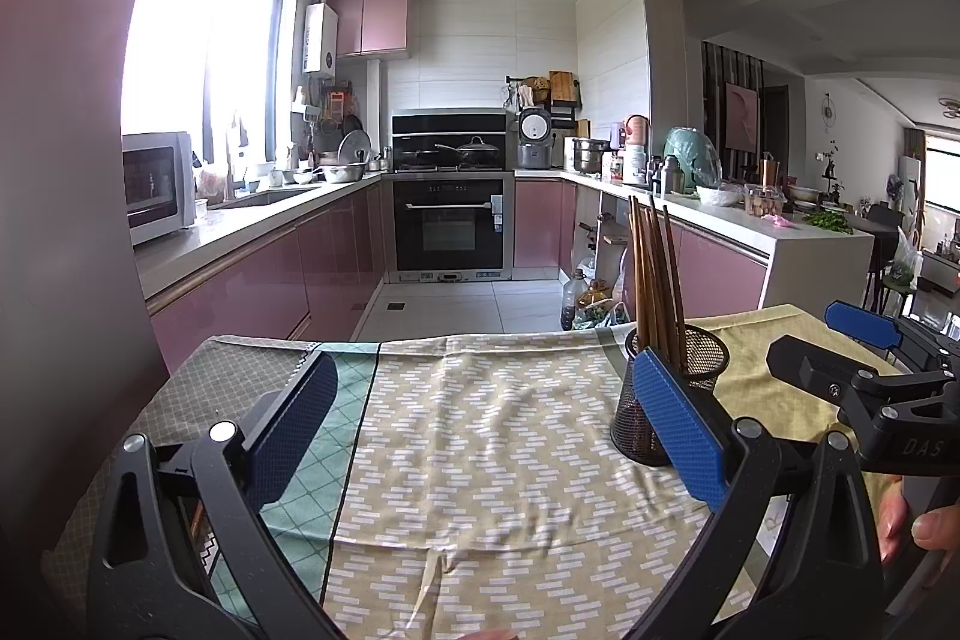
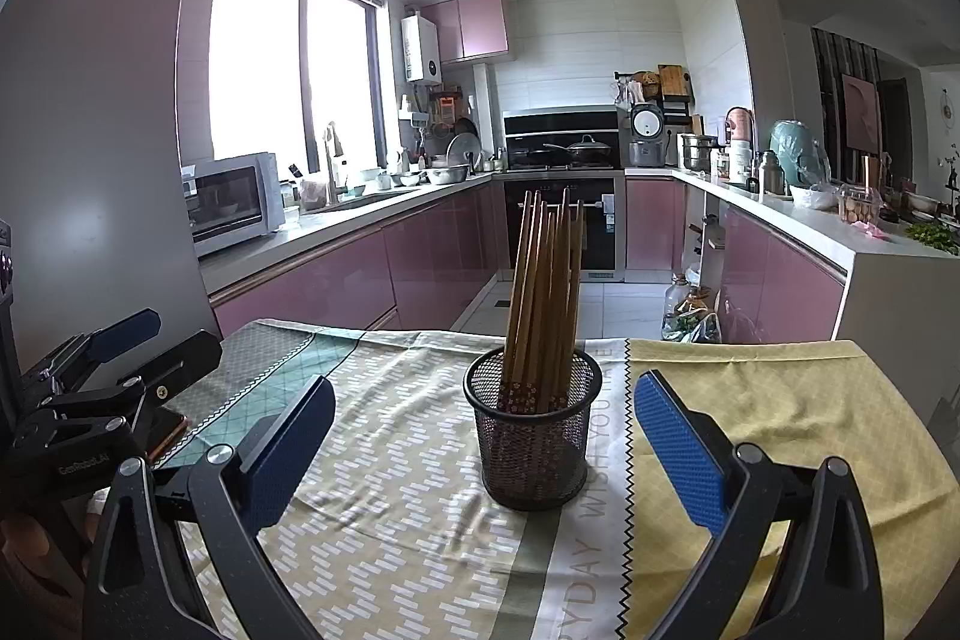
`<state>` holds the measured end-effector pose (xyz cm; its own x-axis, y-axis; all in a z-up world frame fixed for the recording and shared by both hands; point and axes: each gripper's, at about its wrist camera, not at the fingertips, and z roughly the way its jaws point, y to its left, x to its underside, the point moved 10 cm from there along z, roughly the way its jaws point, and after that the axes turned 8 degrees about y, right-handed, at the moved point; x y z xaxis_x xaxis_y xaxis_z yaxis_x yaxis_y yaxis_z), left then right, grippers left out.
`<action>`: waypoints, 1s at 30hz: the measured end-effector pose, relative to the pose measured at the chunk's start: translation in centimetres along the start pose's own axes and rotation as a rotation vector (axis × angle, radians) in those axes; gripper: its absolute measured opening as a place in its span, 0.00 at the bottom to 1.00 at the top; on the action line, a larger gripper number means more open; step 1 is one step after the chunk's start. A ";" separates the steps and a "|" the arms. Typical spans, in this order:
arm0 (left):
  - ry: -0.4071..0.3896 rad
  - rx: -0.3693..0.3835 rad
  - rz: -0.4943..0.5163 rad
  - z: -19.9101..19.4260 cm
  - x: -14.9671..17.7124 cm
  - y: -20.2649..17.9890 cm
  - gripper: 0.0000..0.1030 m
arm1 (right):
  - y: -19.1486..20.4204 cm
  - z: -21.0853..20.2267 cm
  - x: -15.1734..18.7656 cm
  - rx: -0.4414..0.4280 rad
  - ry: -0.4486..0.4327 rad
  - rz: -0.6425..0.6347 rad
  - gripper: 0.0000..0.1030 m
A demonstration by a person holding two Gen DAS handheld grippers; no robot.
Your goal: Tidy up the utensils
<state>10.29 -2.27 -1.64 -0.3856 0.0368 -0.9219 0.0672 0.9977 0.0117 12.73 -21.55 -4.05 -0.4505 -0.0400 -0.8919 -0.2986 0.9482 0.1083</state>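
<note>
Mesh holder (image 2: 532,430): upright on cloth-covered bench (image 2: 780,412), centre. Chopsticks (image 2: 543,292): approx. 10, count unclear, standing inside. Right gripper (image 2: 483,436): jaws wide, empty, flanking holder w/o contact. Left gripper (image 1: 480,418): wide, empty.

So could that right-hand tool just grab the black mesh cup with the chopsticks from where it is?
Probably yes. The right tool is open, and the mesh cup stands upright on the tablecloth straight ahead between its fingers, with nothing in between. The chopsticks rise above the grasp line.

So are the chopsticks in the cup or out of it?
In. The chopsticks stand bunched inside the black mesh cup, leaning a little, tops poking out.
</note>
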 end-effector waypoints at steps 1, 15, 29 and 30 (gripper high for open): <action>0.000 0.000 0.000 0.0 0.0 0.0 0.94 | 0.0 0.0 0.0 0.000 0.000 -0.001 0.94; 0.000 0.000 -0.001 0.0 0.0 0.0 0.94 | 0.1 -0.1 -0.2 0.001 0.001 -0.001 0.94; 0.001 0.000 0.000 0.0 0.0 -0.1 0.94 | 0.1 -0.2 -0.2 0.000 0.002 0.001 0.94; 0.001 0.001 -0.001 0.0 0.1 -0.1 0.94 | 0.1 -0.2 -0.2 0.000 0.002 0.002 0.94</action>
<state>10.27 -2.42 -1.70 -0.3866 0.0360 -0.9215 0.0675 0.9977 0.0107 12.62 -21.48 -3.73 -0.4526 -0.0391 -0.8909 -0.2978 0.9483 0.1097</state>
